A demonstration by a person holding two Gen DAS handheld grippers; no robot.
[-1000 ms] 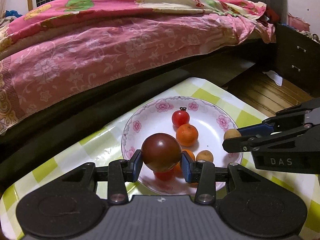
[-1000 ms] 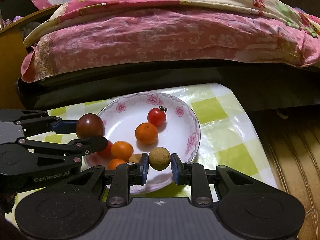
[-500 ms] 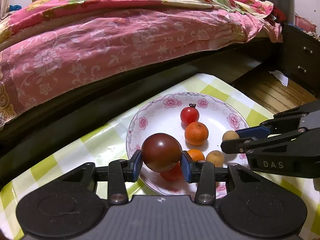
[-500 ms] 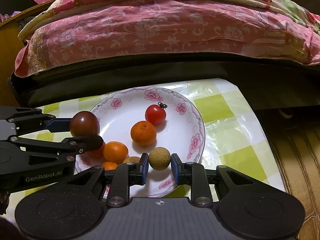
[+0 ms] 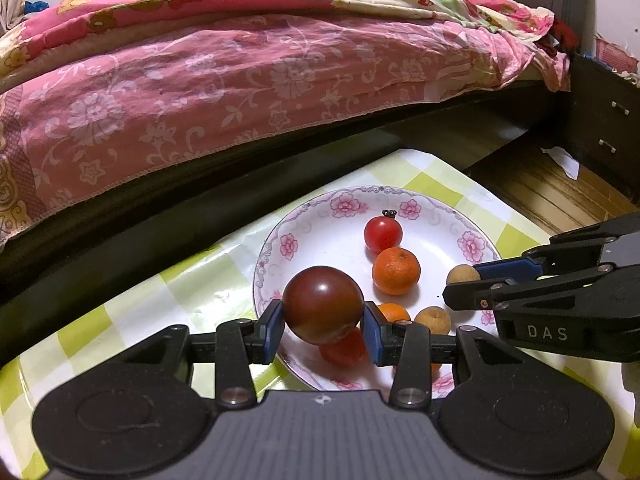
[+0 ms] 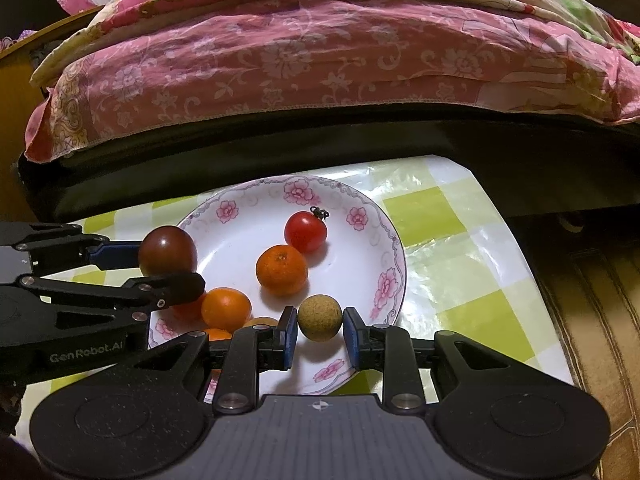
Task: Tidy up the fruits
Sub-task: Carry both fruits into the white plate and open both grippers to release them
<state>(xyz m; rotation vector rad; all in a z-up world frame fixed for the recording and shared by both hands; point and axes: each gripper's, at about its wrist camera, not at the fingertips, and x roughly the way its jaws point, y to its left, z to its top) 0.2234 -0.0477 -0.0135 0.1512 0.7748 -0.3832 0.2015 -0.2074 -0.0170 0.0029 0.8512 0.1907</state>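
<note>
A white flowered plate (image 5: pixel 472 246) (image 6: pixel 384 240) on the checked tablecloth holds a red tomato (image 5: pixel 383 234) (image 6: pixel 306 231), an orange (image 5: pixel 396 271) (image 6: pixel 282 270), a smaller orange (image 6: pixel 226 308), a tan longan (image 5: pixel 433 320) and a red fruit (image 5: pixel 344 350) under the left fingers. My left gripper (image 5: pixel 322 312) (image 6: pixel 168 258) is shut on a dark red tomato (image 5: pixel 322 304) (image 6: pixel 168 250) above the plate's left rim. My right gripper (image 6: pixel 320 320) (image 5: pixel 464 280) is shut on a small tan longan (image 6: pixel 320 318) (image 5: pixel 463 275) above the plate's near right side.
A bed with a pink flowered quilt (image 5: pixel 260 72) (image 6: pixel 320 60) runs close behind the table. The yellow-green checked tablecloth (image 6: pixel 460 280) ends at the right, above the wooden floor (image 5: pixel 552 196). A dark cabinet (image 5: pixel 604 128) stands at the far right.
Both grippers have crept forward with their fruits still held. The longan, earlier over the plate's near right rim, now hangs further inside the plate.
</note>
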